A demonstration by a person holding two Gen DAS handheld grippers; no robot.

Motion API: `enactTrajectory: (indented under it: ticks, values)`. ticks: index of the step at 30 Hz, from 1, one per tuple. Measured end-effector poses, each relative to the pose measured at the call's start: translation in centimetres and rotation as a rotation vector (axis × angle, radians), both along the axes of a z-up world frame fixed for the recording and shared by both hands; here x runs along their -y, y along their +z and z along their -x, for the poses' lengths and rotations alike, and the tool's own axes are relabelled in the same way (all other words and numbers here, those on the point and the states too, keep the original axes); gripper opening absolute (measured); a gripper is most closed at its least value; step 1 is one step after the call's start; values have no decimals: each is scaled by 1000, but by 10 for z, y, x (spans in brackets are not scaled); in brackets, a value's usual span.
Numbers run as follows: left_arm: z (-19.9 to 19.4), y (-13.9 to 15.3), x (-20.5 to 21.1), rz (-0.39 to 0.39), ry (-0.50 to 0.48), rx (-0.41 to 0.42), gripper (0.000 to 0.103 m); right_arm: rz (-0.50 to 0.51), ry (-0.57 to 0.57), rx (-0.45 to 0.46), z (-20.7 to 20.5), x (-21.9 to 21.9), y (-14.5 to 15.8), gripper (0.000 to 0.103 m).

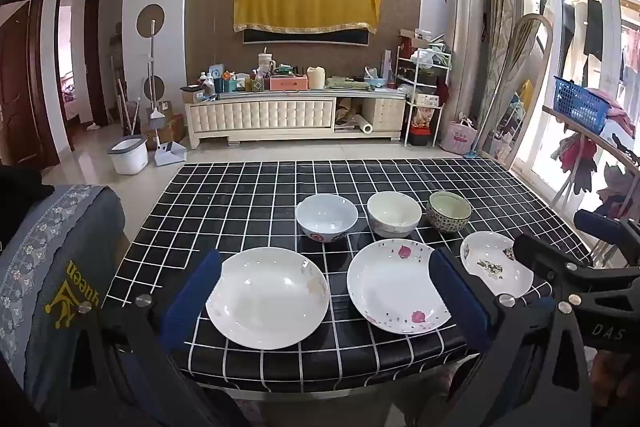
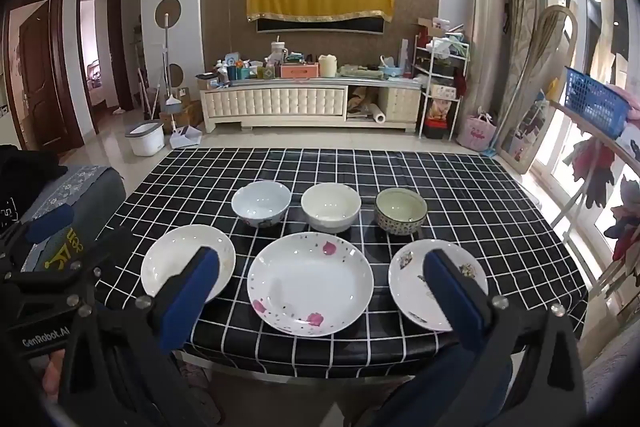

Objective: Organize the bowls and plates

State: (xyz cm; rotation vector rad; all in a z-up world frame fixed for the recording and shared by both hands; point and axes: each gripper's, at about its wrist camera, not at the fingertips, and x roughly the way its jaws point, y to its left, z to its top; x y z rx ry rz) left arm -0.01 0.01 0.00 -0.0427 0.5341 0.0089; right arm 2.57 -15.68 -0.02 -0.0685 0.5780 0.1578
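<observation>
Three plates lie in a front row on the black checked table: a plain white plate, a pink-flowered plate and a small plate with dark flowers. Behind them stand a white-blue bowl, a cream bowl and a green patterned bowl. My left gripper is open and empty, held above the near edge before the left two plates. My right gripper is open and empty, framing the pink-flowered plate.
A grey-blue covered chair stands at the table's left. A drying rack with a blue basket and clothes stands to the right. A TV cabinet with clutter lines the far wall, and a white bucket sits on the floor.
</observation>
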Motion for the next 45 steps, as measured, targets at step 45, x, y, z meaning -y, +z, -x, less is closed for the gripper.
enactTrajectory:
  ticks: [45]
  values:
    - [2,-4,2,-2,-12,-3,103,13,-9,-28,5,3,-1,103]
